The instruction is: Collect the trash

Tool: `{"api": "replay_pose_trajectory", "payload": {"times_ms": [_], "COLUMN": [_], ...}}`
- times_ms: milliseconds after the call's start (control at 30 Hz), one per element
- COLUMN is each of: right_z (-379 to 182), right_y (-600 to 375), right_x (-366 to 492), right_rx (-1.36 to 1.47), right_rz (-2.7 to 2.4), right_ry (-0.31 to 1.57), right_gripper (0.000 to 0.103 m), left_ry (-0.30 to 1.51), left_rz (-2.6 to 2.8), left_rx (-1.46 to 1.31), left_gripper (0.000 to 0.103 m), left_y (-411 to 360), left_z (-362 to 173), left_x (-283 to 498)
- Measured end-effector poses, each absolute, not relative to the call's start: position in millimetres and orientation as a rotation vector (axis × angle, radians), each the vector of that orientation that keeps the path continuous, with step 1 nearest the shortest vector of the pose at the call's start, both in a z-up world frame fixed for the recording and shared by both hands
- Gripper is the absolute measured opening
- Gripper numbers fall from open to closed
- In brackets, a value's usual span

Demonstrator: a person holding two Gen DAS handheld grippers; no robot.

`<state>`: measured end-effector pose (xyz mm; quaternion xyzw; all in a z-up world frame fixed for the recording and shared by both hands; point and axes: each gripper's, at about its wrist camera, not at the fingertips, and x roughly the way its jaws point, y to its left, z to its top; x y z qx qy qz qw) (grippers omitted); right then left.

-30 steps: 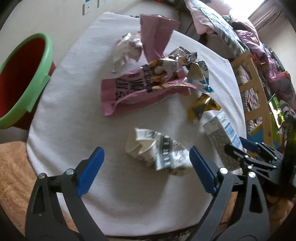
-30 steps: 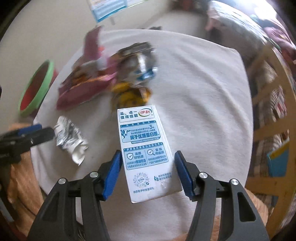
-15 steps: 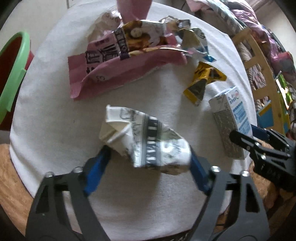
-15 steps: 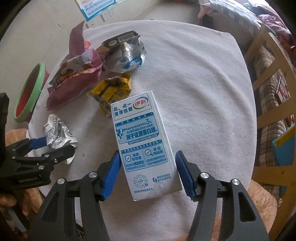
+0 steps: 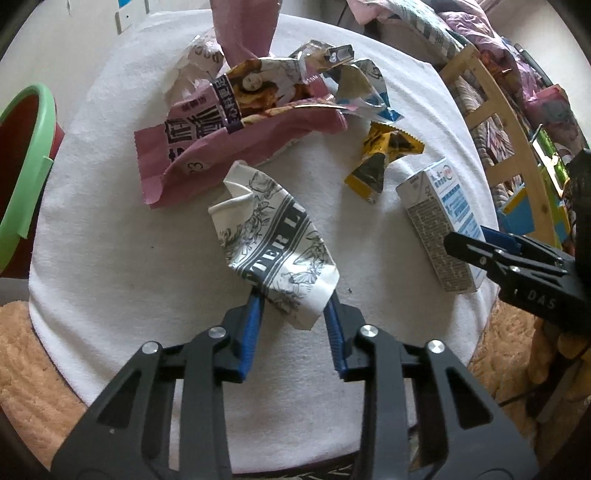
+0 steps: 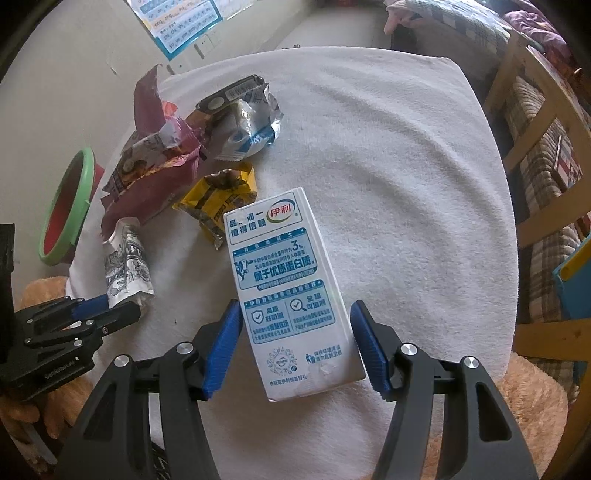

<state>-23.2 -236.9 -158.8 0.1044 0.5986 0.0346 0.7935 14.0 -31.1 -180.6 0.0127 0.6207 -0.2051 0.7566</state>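
White cloth [image 6: 406, 184], wooden rack [image 6: 535, 122], wall poster [image 6: 181, 22]

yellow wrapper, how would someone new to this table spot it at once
Start at the white cloth and find the milk carton lying flat near its front edge. The yellow wrapper lies at the carton's far left corner, before the pink bag. It is the only yellow piece, small and crumpled with dark print.

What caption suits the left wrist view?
Left gripper has just closed on the crumpled paper cup on the white cloth.

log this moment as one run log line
left tongs: closing on crushed paper cup | right tongs: open around milk carton | bin: empty
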Motion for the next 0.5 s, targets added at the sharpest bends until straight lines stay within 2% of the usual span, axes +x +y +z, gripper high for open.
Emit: {"api": "replay_pose_trajectory", "payload": {"times_ms": [133,200,267,300,500], "right_z": [-160.3,-161.9,-163.5,-164.1,-156.0], "right_y": [-233.0,-231.6,-230.1,-229.2,-232.5], "right_x": [-22.7,-22.5,-22.8,-22.5,-26.1], "right_rx": [0.219,0.217,0.207,0.201,0.225], "right_rz": [0.083,0.087,0.094,0.095,0.103], "right_ry": [1.295,1.3,1.307,1.309,1.267], "right_gripper": [0.064,0.064,0.063,0.058,0.056], "left_ry": [1.35,1.35,1.351,1.351,1.338], "left_rz": [-0.441,-0.437,-0.432,-0.428,-0.408], "left_rx": [0.029,0.02,-0.005,-0.014,-0.061], "left_gripper": [0.033,0.048,0.053,0.057,0.066], "left_y": [-30.4,-29.4,-26.8,-25.8,-13.9], "left_z": [-179.4,-179.2,-177.6,-176.7,-169.1], "left_x": [12.6,11.8,11.6,11.9,14.3]}}
